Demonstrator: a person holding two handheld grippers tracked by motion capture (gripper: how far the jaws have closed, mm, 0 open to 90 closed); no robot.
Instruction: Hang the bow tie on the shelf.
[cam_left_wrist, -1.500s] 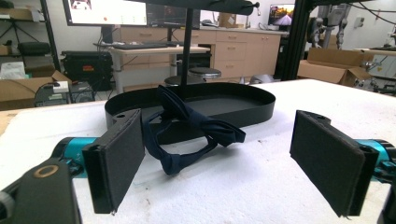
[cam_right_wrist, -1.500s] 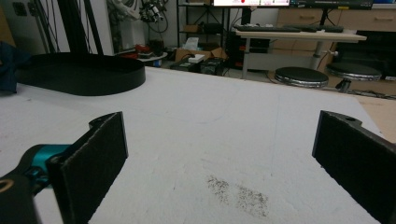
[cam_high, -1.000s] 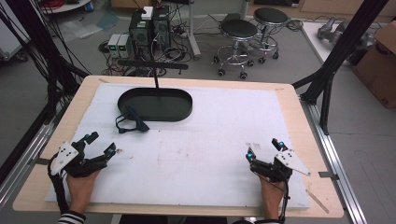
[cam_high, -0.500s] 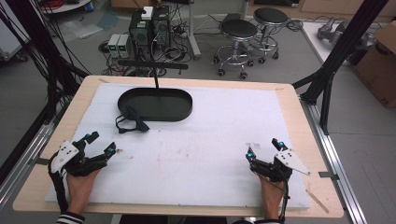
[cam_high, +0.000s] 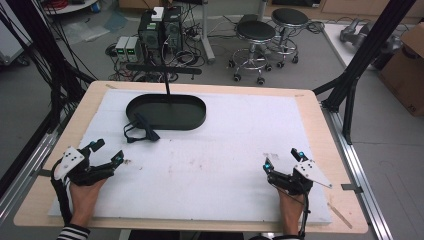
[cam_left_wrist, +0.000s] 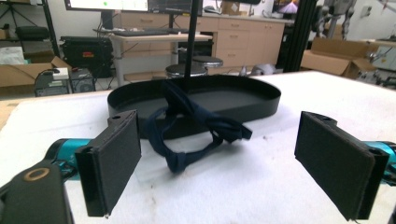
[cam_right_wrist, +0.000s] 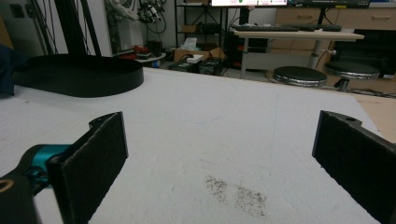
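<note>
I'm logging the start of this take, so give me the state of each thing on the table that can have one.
left gripper: open, jaws wide apart, holding nothing, pointed at the strap.
right gripper: open, holding nothing, over the white mat.
dark blue strap: loose and tangled, draped over the tray's rim onto the mat.
black oval tray: upright, otherwise empty.

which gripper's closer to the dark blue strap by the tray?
Left. The left gripper sits at the near left of the table, jaws open and facing the strap just ahead of it. The right gripper is far across the table at the near right, also open.
</note>
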